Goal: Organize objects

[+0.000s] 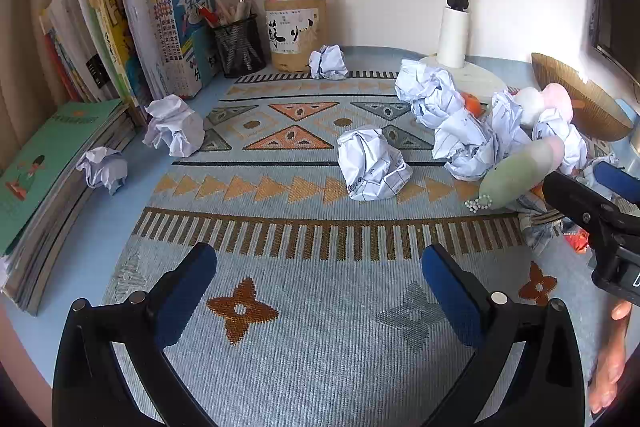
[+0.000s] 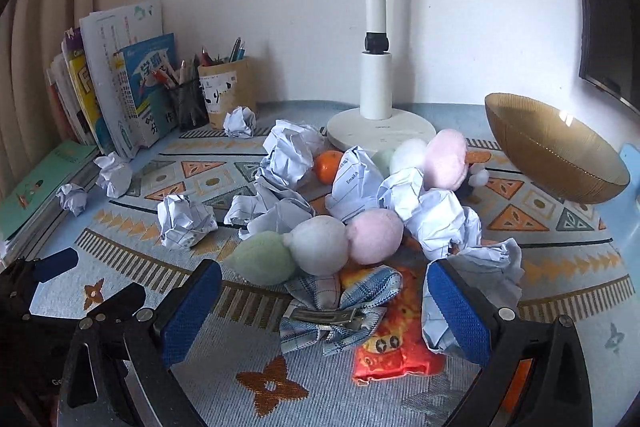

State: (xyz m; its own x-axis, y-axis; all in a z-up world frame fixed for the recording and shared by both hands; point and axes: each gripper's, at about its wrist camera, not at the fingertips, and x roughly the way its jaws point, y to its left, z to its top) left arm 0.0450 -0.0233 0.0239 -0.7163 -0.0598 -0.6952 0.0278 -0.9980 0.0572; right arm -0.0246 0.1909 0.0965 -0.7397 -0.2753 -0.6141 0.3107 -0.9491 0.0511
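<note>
A heap of clutter lies on the patterned mat [image 2: 560, 247]: several crumpled paper balls [image 2: 288, 151], a plush skewer of green, white and pink balls [image 2: 320, 247], a second pink and white plush [image 2: 444, 157], an orange [image 2: 328, 167], a plaid hair clip [image 2: 332, 311] and a red snack packet [image 2: 388, 347]. My right gripper [image 2: 324, 303] is open, its pads either side of the clip and the packet. My left gripper [image 1: 320, 287] is open and empty over bare mat. A loose paper ball [image 1: 372, 165] lies ahead of it.
A brown bowl [image 2: 556, 155] stands at the right. A white lamp base [image 2: 380, 131] is at the back. Books [image 1: 132, 27], two pen holders [image 1: 296, 31] and flat books [image 1: 44, 183] line the left. More paper balls [image 1: 174, 125] lie there.
</note>
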